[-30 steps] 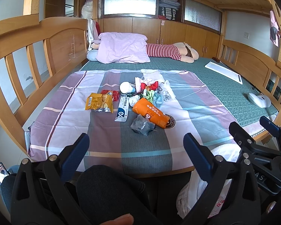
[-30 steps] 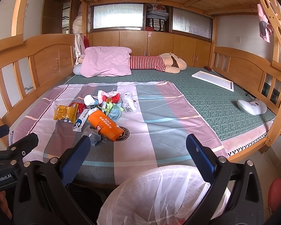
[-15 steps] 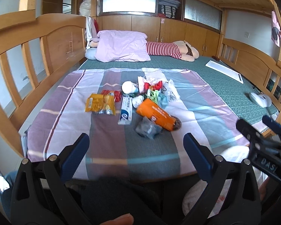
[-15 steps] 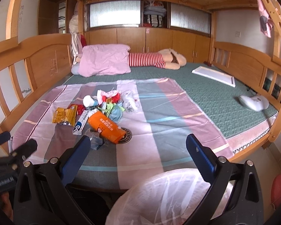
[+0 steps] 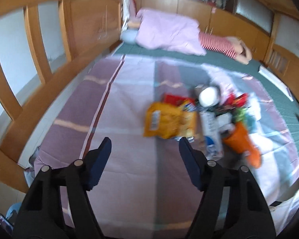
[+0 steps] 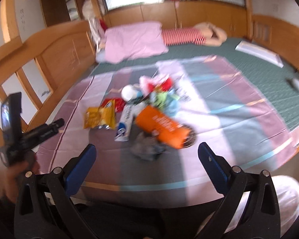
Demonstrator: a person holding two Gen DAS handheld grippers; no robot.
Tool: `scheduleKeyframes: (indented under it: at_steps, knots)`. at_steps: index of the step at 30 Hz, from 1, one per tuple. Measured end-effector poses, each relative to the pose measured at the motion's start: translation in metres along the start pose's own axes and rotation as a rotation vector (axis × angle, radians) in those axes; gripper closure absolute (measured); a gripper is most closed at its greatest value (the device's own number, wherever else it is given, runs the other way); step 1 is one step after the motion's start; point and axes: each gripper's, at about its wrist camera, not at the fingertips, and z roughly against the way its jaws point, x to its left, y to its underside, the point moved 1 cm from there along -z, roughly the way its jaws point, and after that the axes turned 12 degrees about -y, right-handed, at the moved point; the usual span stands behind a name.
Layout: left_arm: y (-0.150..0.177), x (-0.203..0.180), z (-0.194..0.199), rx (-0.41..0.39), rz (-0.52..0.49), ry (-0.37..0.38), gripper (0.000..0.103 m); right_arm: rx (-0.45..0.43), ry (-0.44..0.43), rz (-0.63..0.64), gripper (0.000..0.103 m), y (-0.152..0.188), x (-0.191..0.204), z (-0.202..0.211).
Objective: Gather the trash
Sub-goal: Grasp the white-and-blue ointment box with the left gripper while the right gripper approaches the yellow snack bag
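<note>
Compared with a second ago both views have closed in on the bed (image 6: 269,91): the trash fills more of each picture, and in the left wrist view the striped sheet (image 5: 129,103) now spreads under the fingers, where the bed's near edge and a dark trouser leg showed before. The left claw (image 5: 145,151), wide apart then, is closing, its blue pads (image 5: 101,159) nearer each other; nothing lies between them and they touch nothing, hanging above bare sheet just short of the yellow snack bag (image 5: 168,120)

To the right of that bag lie a white tube-shaped pack (image 5: 210,131) and an orange packet (image 5: 242,141), with a white cup (image 5: 208,96) and crumpled red and green wrappers (image 5: 236,104) behind. All are blurred

In the right wrist view the left claw's body appears at the far left, held in a hand (image 6: 14,177). The right claw (image 6: 147,153) stands wide open and empty above the bed's near edge, with a grey crumpled wrapper (image 6: 147,149) just ahead between its fingers. A white bag-lined bin (image 6: 285,201) shows at lower right
</note>
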Motion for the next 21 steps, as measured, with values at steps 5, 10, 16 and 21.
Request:
scheduleKeyframes:
  at_steps: [5,10,16,21]
  knots:
    - [-0.015,0.012,-0.018,0.170,0.048,0.174,0.023,0.113,-0.010,-0.122,0.003,-0.018,0.007,-0.062]
    - [-0.033,0.018,-0.025,0.076,-0.062,0.073,0.016,0.183,-0.005,-0.208,0.019,-0.030,0.014,-0.116]
    - [-0.025,0.055,-0.076,0.334,0.174,0.239,0.016,0.203,0.124,-0.214,0.022,-0.020,0.012,-0.173]
    - [-0.027,0.065,-0.078,0.320,0.236,0.248,0.015,0.344,0.157,-0.162,0.022,-0.033,0.020,-0.229]
